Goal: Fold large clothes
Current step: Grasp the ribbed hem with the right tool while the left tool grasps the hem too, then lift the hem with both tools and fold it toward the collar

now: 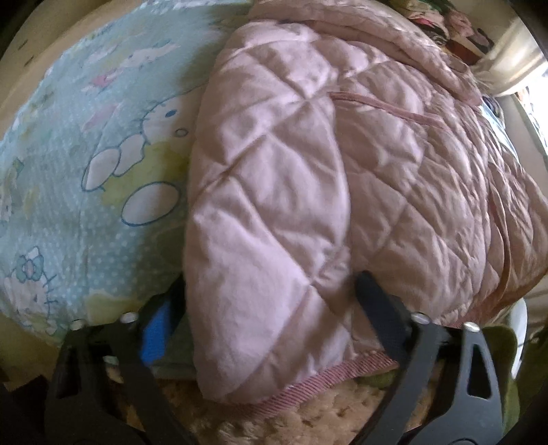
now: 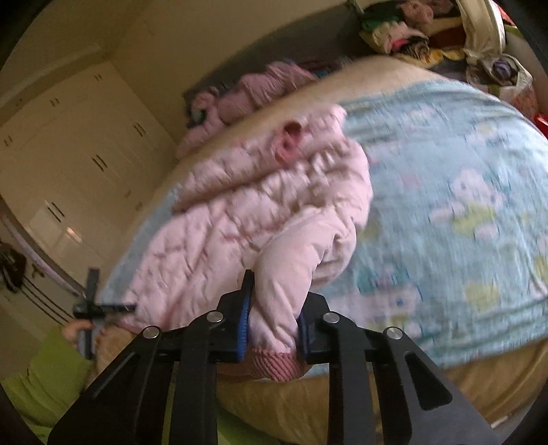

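Right gripper (image 2: 270,328): jaws nearly together, blue pads pinched on the end of the sleeve (image 2: 291,274), just above its ribbed cuff (image 2: 274,364). A grip at the cuff looks chosen so the whole sleeve can be carried across the body of the jacket.
Right hand pose: tool angled gently downward toward the bed, sleeve rising out of the jaws; picture smeared, so probably mid-motion.
Left gripper (image 1: 270,301): fingers wide apart, straddling the other sleeve (image 1: 267,205) near its striped cuff; pads not visibly pressing, so not gripping. Likely steadying that side, or poised to take it.
Left hand pose: pointed steeply down over the near edge of the bed; in the right wrist view a green-sleeved arm (image 2: 44,376) holds it low at the left.
Pink quilted jacket (image 1: 411,164): spread on the blue cartoon-print blanket (image 1: 85,154), sleeve laid lengthwise over the torso panel.
Beige fleece cover (image 2: 308,400): under the blanket at the near edge.
Far: another pink garment (image 2: 260,89) at the bed's back edge, piled clothes (image 2: 404,30) beyond, white wardrobe doors (image 2: 68,147) at left.
Stage, judged: sleeves being brought in; body folds not yet made.
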`<state>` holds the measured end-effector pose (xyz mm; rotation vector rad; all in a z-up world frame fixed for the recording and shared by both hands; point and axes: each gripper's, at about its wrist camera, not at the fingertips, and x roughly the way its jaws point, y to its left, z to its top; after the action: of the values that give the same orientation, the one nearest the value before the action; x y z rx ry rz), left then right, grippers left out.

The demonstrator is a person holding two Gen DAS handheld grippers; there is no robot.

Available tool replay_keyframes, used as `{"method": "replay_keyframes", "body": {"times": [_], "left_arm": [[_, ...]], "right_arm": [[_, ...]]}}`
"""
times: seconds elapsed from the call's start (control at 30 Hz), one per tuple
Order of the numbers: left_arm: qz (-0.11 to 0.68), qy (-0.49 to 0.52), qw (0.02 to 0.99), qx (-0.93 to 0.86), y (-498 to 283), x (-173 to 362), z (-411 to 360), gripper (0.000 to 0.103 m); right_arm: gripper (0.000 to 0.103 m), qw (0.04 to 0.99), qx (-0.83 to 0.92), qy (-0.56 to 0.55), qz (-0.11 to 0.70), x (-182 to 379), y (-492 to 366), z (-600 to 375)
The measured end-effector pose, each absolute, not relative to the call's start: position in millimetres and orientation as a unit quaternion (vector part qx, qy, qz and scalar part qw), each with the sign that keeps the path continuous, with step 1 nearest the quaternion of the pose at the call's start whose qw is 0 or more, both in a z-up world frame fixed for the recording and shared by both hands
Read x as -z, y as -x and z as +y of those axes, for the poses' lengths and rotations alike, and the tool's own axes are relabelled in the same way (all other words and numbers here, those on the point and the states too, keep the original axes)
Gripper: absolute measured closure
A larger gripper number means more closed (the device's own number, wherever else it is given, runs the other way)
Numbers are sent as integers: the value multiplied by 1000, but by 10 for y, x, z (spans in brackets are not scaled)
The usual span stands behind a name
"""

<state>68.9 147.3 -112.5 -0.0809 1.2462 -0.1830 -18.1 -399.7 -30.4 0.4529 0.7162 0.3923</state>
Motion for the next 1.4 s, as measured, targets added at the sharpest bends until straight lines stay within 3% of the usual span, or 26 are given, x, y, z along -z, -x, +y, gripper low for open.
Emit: {"method": "replay_keyframes", "body": {"times": [0.27, 0.43, 0.57, 0.63, 0.77, 0.9, 0.93, 1.4], "left_arm": [[556, 11, 824, 103, -563, 1046, 1248, 59], [540, 16, 834, 113, -572, 984, 1259, 80], [526, 41, 840, 125, -601, 893, 1318, 85], [510, 43, 849, 130, -570, 802, 1335, 86], [478, 58, 866, 137, -494, 598, 1398, 87], [453, 58, 879, 139, -468, 418, 1396, 89], [448, 55, 881, 138, -465, 384, 1390, 89], [385, 53, 912, 129, -549, 24, 1346, 89]], "right_arm": [[82, 893, -189, -197, 359, 287, 25, -3917], [75, 877, -185, -196, 397, 514, 36, -3890], [64, 863, -173, -190, 435, 708, 40, -3874], [46, 853, -166, -185, 460, 818, 45, -3851], [43, 842, -144, -165, 492, 1026, 64, -3805], [75, 855, -164, -151, 468, 885, 127, -3782], [79, 860, -169, -148, 458, 823, 127, -3785], [84, 909, -204, -184, 314, -18, -162, -3817]]}}
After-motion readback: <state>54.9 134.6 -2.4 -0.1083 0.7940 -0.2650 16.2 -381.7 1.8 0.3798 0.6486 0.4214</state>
